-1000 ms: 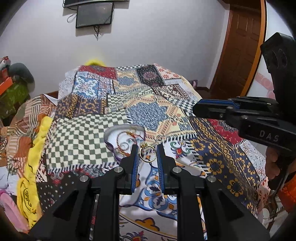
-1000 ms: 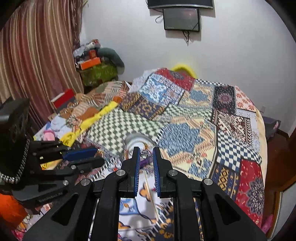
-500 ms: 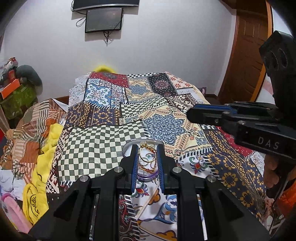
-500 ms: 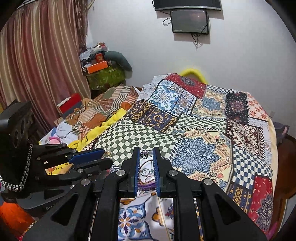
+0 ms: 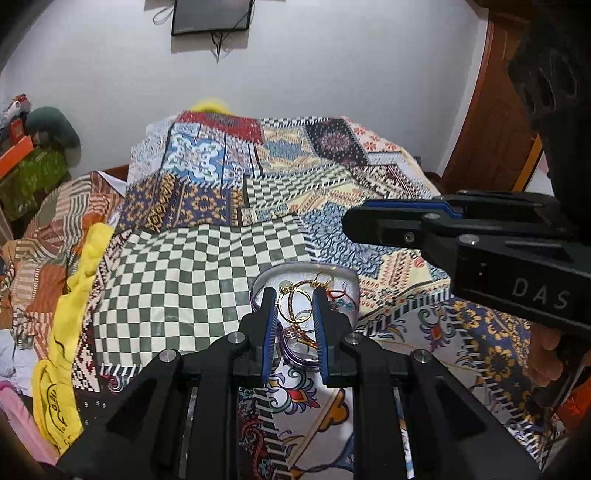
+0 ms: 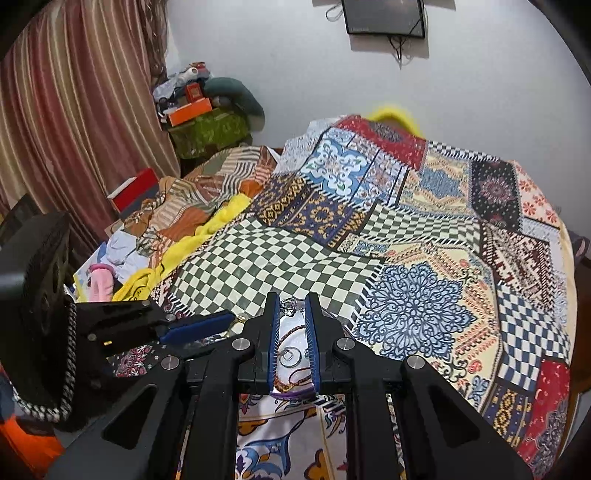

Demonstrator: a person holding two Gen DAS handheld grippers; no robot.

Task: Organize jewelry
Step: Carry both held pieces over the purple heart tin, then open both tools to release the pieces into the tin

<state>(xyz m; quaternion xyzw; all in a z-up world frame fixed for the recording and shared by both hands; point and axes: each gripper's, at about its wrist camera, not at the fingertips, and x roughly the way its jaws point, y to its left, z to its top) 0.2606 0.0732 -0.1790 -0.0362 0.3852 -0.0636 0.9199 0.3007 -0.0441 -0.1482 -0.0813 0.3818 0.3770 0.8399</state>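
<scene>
Here, both grippers hover over dish rim.

tray: near rim hidden | wall screen: top cropped

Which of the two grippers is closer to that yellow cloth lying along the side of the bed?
Left. The left gripper hovers over the jewelry dish, on the side toward the yellow cloth; the right gripper is beside it, farther away.

Patchwork bedspread — yellow cloth beside it, wall screen, striped curtain.
</scene>
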